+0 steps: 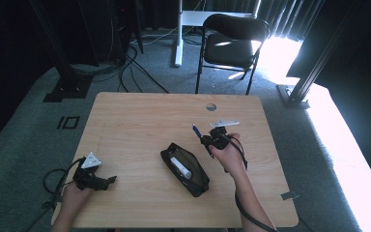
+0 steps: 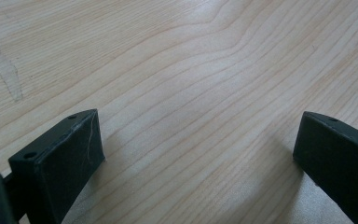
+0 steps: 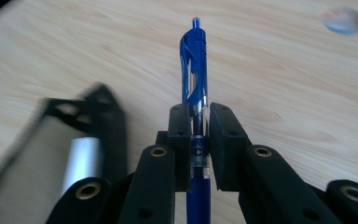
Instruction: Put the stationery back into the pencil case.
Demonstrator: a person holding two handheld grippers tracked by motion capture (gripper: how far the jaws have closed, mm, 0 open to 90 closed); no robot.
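Observation:
A blue pen point(image 3: 195, 84) stands clamped between the jaws of my right gripper point(image 3: 199, 121), its clip end pointing away over the table. From above, that right gripper point(image 1: 207, 141) holds the blue pen point(image 1: 196, 130) just right of an open black pencil case point(image 1: 186, 169) lying mid-table with a white item point(image 1: 180, 166) inside. The pencil case point(image 3: 70, 140) shows blurred at the lower left of the right gripper view. My left gripper point(image 1: 107, 181) rests on the table near the front left, open, with bare wood between its fingers point(image 2: 70, 154).
The wooden table point(image 1: 140, 121) has a round cable hole point(image 1: 211, 107) near its far edge. A black chair point(image 1: 229, 41) stands on the carpet beyond the table. Dark frame posts and cables stand at the back left and right.

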